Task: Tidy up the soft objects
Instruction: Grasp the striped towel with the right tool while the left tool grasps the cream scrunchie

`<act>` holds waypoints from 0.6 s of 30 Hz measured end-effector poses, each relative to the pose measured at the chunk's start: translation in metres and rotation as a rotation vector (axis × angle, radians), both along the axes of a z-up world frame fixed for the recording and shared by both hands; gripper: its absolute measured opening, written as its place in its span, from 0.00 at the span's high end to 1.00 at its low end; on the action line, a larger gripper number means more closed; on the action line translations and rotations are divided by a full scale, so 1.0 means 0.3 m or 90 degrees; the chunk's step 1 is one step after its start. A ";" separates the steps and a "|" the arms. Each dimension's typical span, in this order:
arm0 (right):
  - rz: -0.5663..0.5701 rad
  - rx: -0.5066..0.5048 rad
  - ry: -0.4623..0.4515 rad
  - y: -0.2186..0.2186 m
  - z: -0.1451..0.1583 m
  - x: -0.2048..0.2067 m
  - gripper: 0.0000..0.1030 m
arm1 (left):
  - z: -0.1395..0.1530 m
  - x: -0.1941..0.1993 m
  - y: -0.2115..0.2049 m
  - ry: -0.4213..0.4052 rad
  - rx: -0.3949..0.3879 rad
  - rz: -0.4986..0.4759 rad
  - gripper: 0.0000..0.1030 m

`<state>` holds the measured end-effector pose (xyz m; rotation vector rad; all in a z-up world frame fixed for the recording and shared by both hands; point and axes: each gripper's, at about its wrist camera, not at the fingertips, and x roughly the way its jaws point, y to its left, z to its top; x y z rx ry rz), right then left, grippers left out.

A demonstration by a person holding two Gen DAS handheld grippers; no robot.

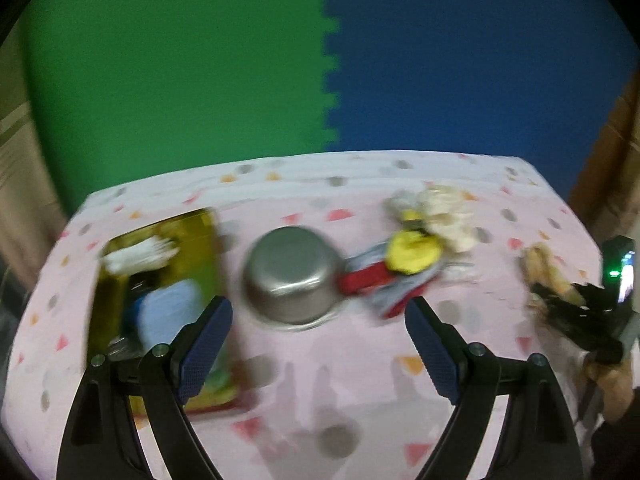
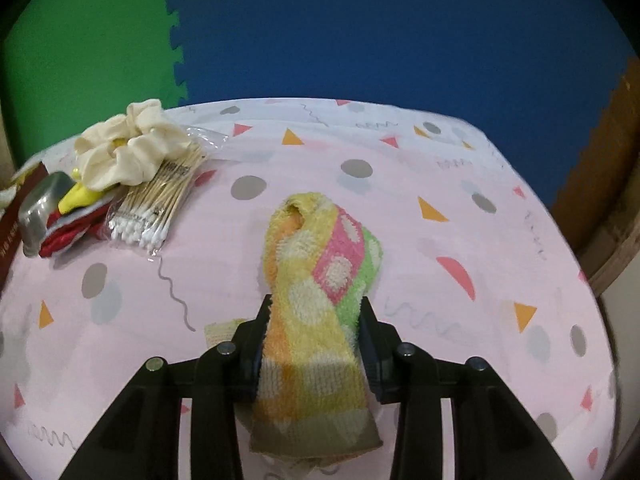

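A rolled towel (image 2: 320, 264) in yellow, orange, pink and green checks lies on the pink patterned tablecloth (image 2: 460, 184). My right gripper (image 2: 316, 302) is shut on its near end, with both pads pressing into the cloth. In the blurred left wrist view my left gripper (image 1: 319, 306) stands open over the cloth with nothing between its fingers. Off to the right there, the right gripper (image 1: 576, 308) holds the towel (image 1: 544, 268). A cream scrunchie (image 2: 128, 148) sits at the back left on a yellow soft item (image 2: 78, 198) and a red and grey cloth (image 2: 68, 232).
An upturned steel pot (image 1: 292, 272) stands just beyond the left fingers. An olive-yellow box (image 1: 116, 296) holding white and blue items lies left of it. A clear bag of cotton swabs (image 2: 156, 204) lies by the scrunchie. Green and blue foam mats cover the floor beyond the table.
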<state>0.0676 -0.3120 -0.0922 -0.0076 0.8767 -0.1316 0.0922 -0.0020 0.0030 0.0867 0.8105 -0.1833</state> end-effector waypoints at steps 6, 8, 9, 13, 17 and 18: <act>0.001 0.011 0.001 -0.005 -0.002 0.007 0.63 | -0.006 0.095 -0.143 0.015 -0.046 -0.063 0.17; 0.001 0.019 0.001 -0.009 -0.003 0.007 0.62 | -0.007 0.133 -0.185 0.021 -0.049 -0.075 0.17; 0.001 0.024 0.001 -0.012 -0.004 0.009 0.62 | -0.007 0.155 -0.207 0.023 -0.050 -0.083 0.17; 0.002 0.027 0.001 -0.013 -0.006 0.010 0.61 | -0.012 0.233 -0.268 0.033 -0.057 -0.090 0.20; 0.002 0.031 0.001 -0.015 -0.006 0.006 0.61 | -0.041 0.312 -0.322 0.059 -0.058 -0.098 0.25; 0.002 0.033 0.001 -0.017 -0.006 0.005 0.61 | -0.052 0.330 -0.333 0.069 -0.060 -0.096 0.29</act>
